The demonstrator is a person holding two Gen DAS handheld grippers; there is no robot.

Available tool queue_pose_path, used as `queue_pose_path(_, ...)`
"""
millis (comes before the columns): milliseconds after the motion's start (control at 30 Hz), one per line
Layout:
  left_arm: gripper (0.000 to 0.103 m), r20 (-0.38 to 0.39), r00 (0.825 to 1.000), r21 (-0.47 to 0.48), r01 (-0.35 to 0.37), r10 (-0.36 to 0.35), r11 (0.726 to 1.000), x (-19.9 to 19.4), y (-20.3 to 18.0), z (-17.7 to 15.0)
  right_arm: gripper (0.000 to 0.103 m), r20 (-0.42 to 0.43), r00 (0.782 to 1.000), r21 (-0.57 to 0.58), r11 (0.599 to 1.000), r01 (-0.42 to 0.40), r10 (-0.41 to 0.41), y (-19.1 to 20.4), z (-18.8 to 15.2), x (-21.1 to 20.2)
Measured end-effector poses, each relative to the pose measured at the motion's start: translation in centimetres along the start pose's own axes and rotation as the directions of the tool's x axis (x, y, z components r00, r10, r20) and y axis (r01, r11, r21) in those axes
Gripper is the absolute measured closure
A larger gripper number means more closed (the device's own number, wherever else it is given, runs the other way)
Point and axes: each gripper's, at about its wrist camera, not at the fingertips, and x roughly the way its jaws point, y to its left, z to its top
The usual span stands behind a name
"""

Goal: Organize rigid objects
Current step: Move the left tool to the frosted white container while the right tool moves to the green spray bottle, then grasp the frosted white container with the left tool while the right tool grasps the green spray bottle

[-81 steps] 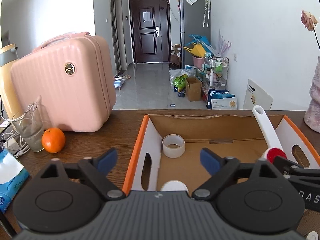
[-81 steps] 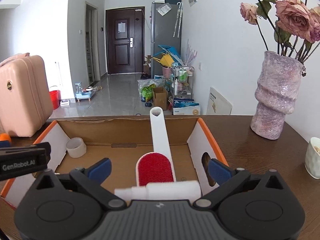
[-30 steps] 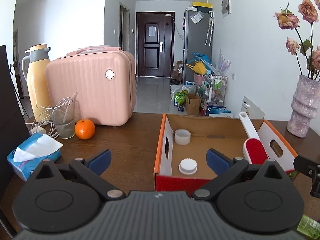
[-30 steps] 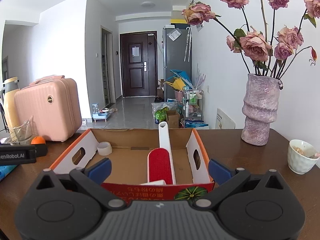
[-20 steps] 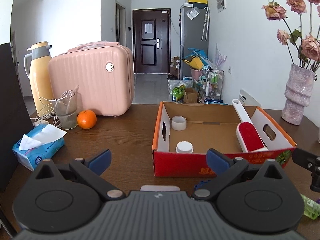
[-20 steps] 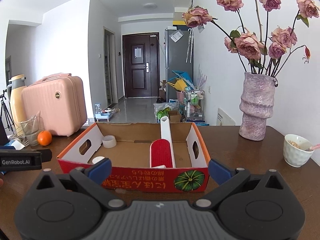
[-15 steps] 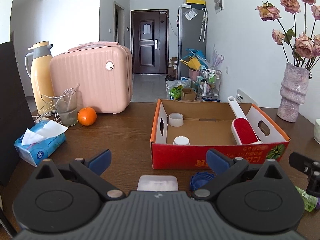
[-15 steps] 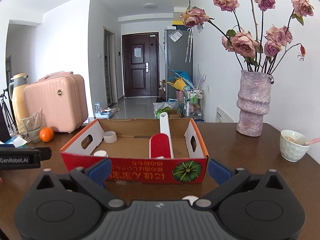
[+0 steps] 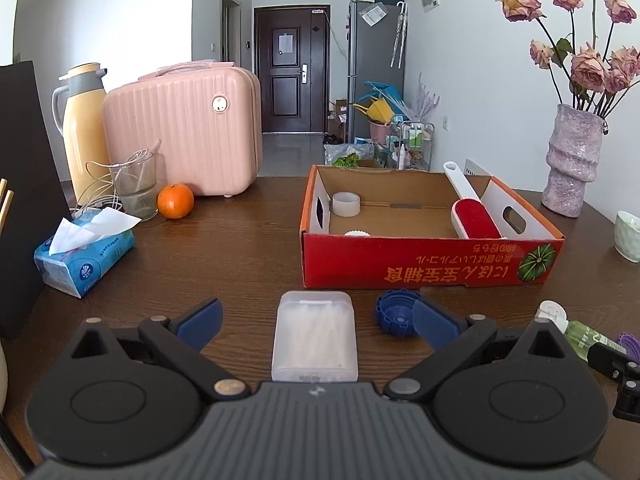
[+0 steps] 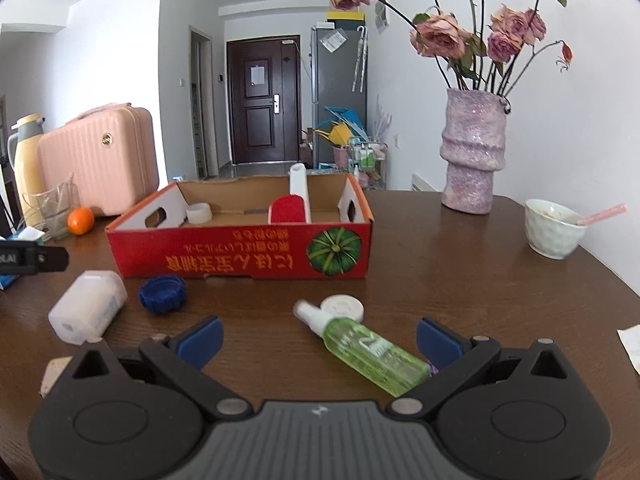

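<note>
A red cardboard box (image 9: 432,268) (image 10: 240,260) stands on the dark wooden table. In it lie a red lint roller (image 9: 474,216) (image 10: 289,208), a tape roll (image 9: 346,203) (image 10: 199,213) and a white cap (image 9: 357,233). My left gripper (image 9: 318,320) is open, and a clear plastic case (image 9: 315,336) (image 10: 88,306) lies on the table between its fingers. A blue cap (image 9: 394,312) (image 10: 162,287) sits just right of the case. My right gripper (image 10: 319,340) is open above a green spray bottle (image 10: 368,350) (image 9: 580,330). A white round lid (image 10: 343,307) lies beside the bottle's nozzle.
A pink suitcase (image 9: 184,132), a yellow thermos (image 9: 82,128), a glass with cables (image 9: 134,188), an orange (image 9: 175,201) and a tissue pack (image 9: 84,256) stand at the left. At the right are a purple vase (image 10: 474,156) and a bowl with a spoon (image 10: 554,228).
Both grippers have drawn back from over the box toward the table's near side. The plastic case, blue cap, bottle and lid have come into view in front of the box.
</note>
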Motion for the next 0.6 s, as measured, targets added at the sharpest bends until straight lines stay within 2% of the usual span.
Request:
queue_pose_path(267, 0.0, -0.031, 1.0, 0.009, 0.002, -0.001, 1.0, 0.7, -0.1, -0.3, 0.002, -0.028, 1.0, -0.048, 0.999, 0.003, -0.005, -0.4, -0.1, 1.0)
queue_pose_path(367, 0.0, -0.045, 0.999, 0.008, 0.0, 0.0, 1.0, 1.0, 0.0, -0.4, 0.012, -0.059, 0.998, -0.075, 0.997, -0.003, -0.002, -1.1, 0.1, 2.2)
queue_pose_path(533, 0.0, -0.058, 0.998, 0.001, 0.001, -0.001, 1.0, 1.4, 0.1, -0.5, 0.016, -0.116, 0.993, -0.115, 0.993, -0.028, 0.015, -2.2, 0.7, 4.5)
queue_pose_path(600, 0.0, -0.061, 0.998, 0.001, 0.0, 0.0, 1.0, 1.5, 0.1, -0.5, 0.021, -0.135, 0.991, -0.139, 0.99, -0.04, 0.022, -2.4, 0.9, 5.3)
